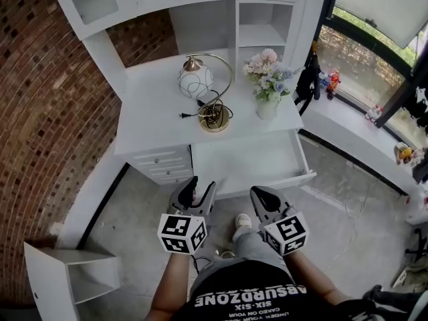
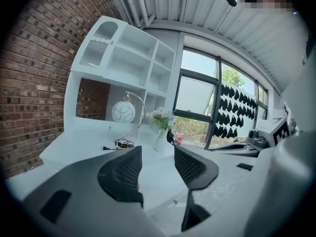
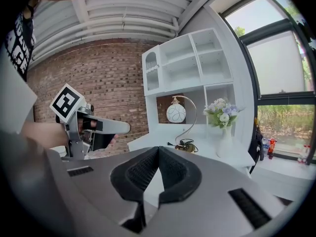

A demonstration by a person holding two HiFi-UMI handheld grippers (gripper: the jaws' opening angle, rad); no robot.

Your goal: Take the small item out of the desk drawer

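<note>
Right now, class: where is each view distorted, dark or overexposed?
Head view: even daylight, sharp. Left gripper view: fisheye bends the white shelf unit, corners black. Right gripper view: same curving; the large glass window looks washed out.

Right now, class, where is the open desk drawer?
In the head view, the open drawer juts from under the desk at centre, right of the closed drawers.
</note>
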